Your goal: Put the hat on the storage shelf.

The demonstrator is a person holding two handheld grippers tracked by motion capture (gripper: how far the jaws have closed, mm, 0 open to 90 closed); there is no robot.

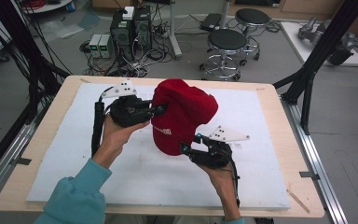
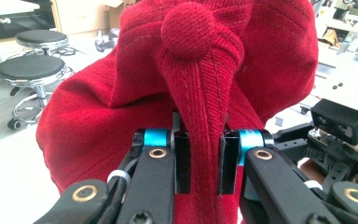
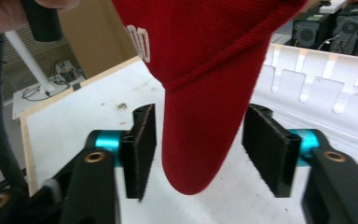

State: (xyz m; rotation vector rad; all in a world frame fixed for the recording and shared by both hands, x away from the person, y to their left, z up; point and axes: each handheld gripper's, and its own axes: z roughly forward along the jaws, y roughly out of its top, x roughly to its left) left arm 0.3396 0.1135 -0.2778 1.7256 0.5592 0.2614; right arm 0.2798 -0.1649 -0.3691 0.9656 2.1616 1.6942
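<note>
**Red cap held up between two grippers**

The left gripper [image 2: 200,161] has its two black jaws squeezed tight on a fold of the red cap [image 2: 205,84]. The pinched fold sits just under the round button [image 2: 189,29] on top of the cap. In the high view the left gripper [image 1: 161,109] points toward the right edge of the table and meets the cap [image 1: 182,114] on its left side.

The right gripper [image 3: 198,149] has its jaws wide apart. The cap's brim [image 3: 198,144] hangs down between them, and neither jaw touches it. In the high view the right gripper [image 1: 186,148] sits at the bottom edge of the cap, on the side nearer the person.

The cap is up in the air, over the middle of the white sheet [image 1: 98,172] that covers the table [image 1: 42,140]. It is a bit nearer the far edge than the near edge. White letters [image 1: 162,130] show on the front of the cap. The cap is hollow like a bowl, but its inside cannot be seen.

A hand [image 1: 119,135] in a teal sleeve [image 1: 77,196] holds the left gripper. The other hand [image 1: 223,179] holds the right gripper near the table's near edge.

Past the far edge of the table, two black stools [image 1: 226,42] and some computer boxes [image 1: 130,28] stand on the floor.
</note>
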